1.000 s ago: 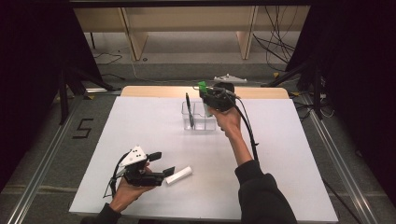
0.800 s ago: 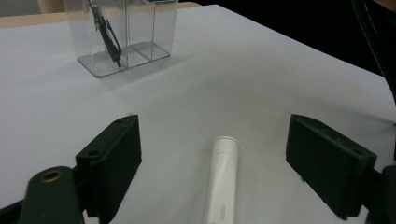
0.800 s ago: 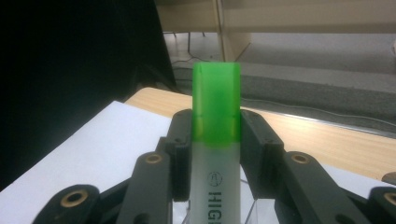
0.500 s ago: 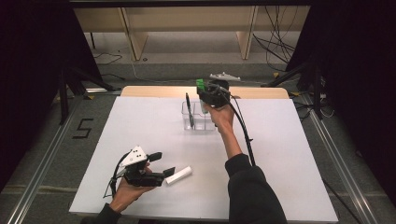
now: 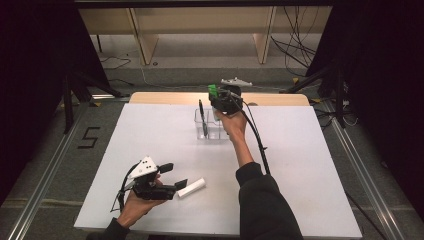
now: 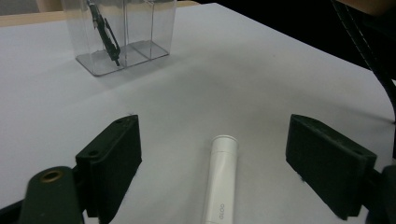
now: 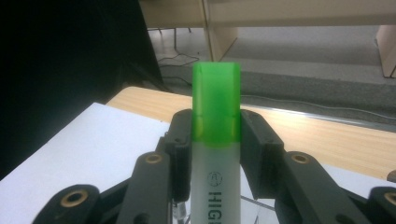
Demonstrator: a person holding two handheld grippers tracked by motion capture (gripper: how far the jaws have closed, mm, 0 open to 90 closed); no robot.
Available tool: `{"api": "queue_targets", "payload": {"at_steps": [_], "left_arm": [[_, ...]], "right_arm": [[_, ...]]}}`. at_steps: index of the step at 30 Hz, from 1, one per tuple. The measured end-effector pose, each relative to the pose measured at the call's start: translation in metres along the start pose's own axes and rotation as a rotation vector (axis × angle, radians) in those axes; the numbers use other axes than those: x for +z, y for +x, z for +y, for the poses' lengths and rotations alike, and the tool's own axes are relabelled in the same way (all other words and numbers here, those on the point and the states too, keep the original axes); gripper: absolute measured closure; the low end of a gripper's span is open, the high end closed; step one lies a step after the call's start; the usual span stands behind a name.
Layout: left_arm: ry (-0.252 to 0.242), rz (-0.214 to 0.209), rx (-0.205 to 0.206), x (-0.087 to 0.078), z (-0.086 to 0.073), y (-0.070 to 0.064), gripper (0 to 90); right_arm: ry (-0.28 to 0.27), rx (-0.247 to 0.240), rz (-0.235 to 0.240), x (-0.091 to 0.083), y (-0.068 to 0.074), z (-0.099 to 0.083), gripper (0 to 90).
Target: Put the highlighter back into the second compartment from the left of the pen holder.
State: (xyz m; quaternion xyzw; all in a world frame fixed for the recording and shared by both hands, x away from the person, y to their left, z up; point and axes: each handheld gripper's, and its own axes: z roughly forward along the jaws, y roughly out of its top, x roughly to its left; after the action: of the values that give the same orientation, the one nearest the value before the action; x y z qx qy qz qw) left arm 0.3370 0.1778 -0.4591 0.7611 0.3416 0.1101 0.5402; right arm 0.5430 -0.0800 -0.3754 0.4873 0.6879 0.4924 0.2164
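My right gripper point(image 5: 217, 96) is held above the clear plastic organiser point(image 5: 209, 125) at the far middle of the table, shut on a green-capped highlighter point(image 7: 216, 140) that stands upright between its jaws. A black pen point(image 5: 201, 112) leans in the organiser's left compartment, and the same pen point(image 6: 105, 32) shows in the left gripper view. Near the front left, my left gripper point(image 5: 174, 176) is open, its jaws standing either side of a white glue stick point(image 6: 219, 175) that lies flat on the table; the glue stick point(image 5: 191, 188) rests just past the jaws, touching neither.
The white tabletop point(image 5: 300, 160) has a wooden strip point(image 5: 165, 97) along its far edge. A small white object point(image 5: 236, 81) lies beyond that edge. A black cable point(image 5: 257, 140) trails from the right gripper along the forearm. Dark curtains flank both sides.
The right gripper with the highlighter has shifted slightly toward the far edge, over the organiser. The left gripper and glue stick have stayed put.
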Motion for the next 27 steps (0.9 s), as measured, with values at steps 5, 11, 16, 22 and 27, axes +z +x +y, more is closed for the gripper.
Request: {"api": "queue_targets", "payload": {"at_steps": [5, 11, 16, 22, 27], "left_arm": [[0.0, -0.001, -0.001, 0.0, 0.0, 0.0, 17.8], [0.004, -0.002, 0.003, 0.0, 0.0, 0.0, 17.8], [0.004, -0.003, 0.003, 0.0, 0.0, 0.0, 17.8], [0.007, -0.004, 0.005, 0.0, 0.0, 0.0, 17.8], [0.005, -0.005, 0.007, 0.0, 0.0, 0.0, 17.8]], "right_arm": [[0.0, 0.003, -0.01, 0.004, 0.0, -0.002, 67.3], [-0.007, -0.005, -0.018, 0.008, 0.002, -0.004, 67.3], [-0.006, -0.004, -0.03, 0.012, 0.002, -0.006, 67.2], [-0.008, -0.009, -0.036, 0.017, 0.004, -0.009, 67.2], [-0.003, -0.017, -0.041, 0.021, 0.007, -0.012, 67.2]]}}
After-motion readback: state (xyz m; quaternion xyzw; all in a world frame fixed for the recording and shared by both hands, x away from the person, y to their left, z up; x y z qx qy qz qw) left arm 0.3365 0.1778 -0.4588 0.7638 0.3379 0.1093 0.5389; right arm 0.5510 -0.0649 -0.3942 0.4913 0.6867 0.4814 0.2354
